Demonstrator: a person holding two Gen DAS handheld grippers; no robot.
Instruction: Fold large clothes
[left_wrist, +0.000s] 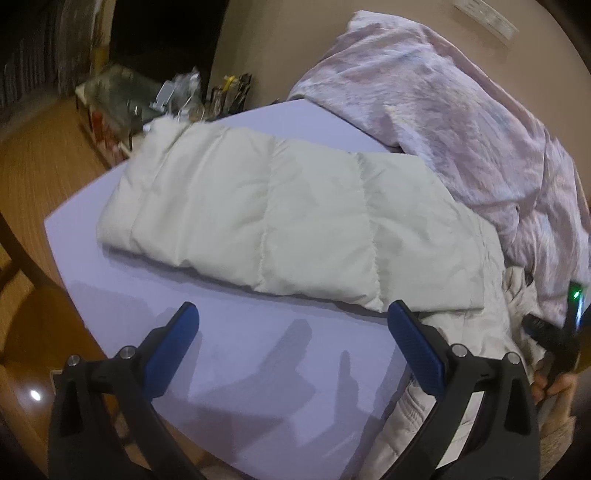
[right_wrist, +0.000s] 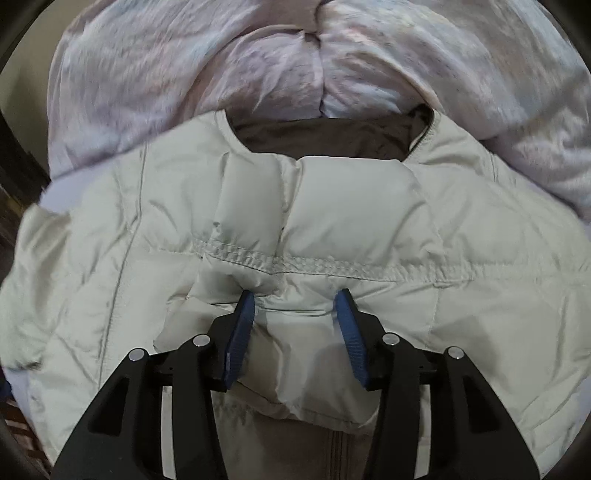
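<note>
A cream quilted puffer jacket (left_wrist: 280, 218) lies on a lavender table (left_wrist: 229, 354), one padded part stretched across it toward the far left. My left gripper (left_wrist: 291, 332) is wide open and empty, just above the bare table in front of the jacket's near edge. In the right wrist view the jacket (right_wrist: 351, 221) fills the frame, its dark lined neck opening (right_wrist: 325, 136) at the far side. My right gripper (right_wrist: 295, 306) has its blue fingers (right_wrist: 243, 314) closed on a bunched fold of the jacket. The right gripper also shows at the left wrist view's right edge (left_wrist: 554, 332).
A pale pink fluffy blanket (left_wrist: 461, 110) is heaped at the table's far right, behind the jacket (right_wrist: 295, 55). A cluttered low shelf (left_wrist: 155, 99) stands beyond the far left table edge. Wood floor (left_wrist: 44, 173) lies to the left.
</note>
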